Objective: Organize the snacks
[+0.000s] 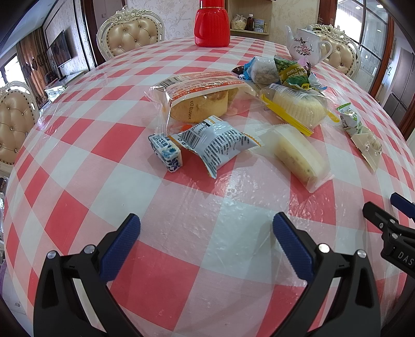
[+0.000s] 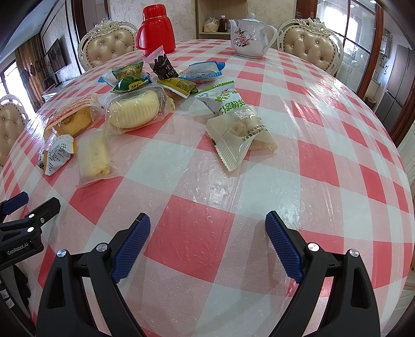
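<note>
Several wrapped snacks lie loose on the red-and-white checked table [image 1: 181, 259]. A bagged sponge cake [image 1: 199, 101] sits mid-table, with a silver-blue packet [image 1: 220, 142] and a small blue-white candy [image 1: 167, 153] in front of it. A pale bar in clear wrap [image 1: 298, 158] and a round yellow cake [image 1: 298, 106] lie to the right. In the right wrist view a green-white packet [image 2: 225, 98] and a beige packet [image 2: 238, 134] lie ahead. My left gripper [image 1: 206, 230] is open and empty, short of the snacks. My right gripper [image 2: 207, 228] is open and empty over bare cloth.
A red thermos [image 1: 211, 23] and a white flowered teapot [image 1: 306, 44] stand at the far side of the table. Padded chairs [image 1: 129, 36] surround it. The right gripper's body [image 1: 391, 233] shows at the left view's right edge.
</note>
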The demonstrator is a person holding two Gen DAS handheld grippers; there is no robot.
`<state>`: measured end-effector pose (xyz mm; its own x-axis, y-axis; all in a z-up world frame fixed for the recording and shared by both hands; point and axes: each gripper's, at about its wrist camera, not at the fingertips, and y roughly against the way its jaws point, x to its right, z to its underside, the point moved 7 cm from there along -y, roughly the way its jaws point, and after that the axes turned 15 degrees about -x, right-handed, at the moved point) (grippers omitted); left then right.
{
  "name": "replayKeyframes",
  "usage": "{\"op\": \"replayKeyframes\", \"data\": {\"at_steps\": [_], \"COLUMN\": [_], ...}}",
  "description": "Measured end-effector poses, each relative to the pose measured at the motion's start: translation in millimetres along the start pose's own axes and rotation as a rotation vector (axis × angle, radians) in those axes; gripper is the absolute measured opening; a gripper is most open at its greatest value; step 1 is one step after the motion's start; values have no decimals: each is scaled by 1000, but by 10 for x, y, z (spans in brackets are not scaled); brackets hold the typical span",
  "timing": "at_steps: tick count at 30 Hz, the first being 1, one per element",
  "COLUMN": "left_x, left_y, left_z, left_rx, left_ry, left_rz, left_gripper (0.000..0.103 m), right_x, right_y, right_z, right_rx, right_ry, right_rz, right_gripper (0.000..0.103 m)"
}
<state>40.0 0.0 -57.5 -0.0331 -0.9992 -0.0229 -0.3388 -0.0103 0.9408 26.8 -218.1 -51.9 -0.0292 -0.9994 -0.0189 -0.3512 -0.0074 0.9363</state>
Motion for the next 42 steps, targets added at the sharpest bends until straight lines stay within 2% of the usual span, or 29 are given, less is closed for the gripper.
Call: {"op": "replayKeyframes", "data": {"at_steps": [39,42], "left_x": [0,-33], "left_y": [0,9], "left_z": [2,1], "left_rx": [-1,-23], "left_ry": [0,-12], "left_rz": [0,23], "left_gripper": [102,102], "right_x": [3,8], "right_y": [-4,-11], "right_z": [4,3], "right_rx": [1,2], "right_ry": [-1,-1], "right_rz": [0,1], "right_gripper": [87,87]}}
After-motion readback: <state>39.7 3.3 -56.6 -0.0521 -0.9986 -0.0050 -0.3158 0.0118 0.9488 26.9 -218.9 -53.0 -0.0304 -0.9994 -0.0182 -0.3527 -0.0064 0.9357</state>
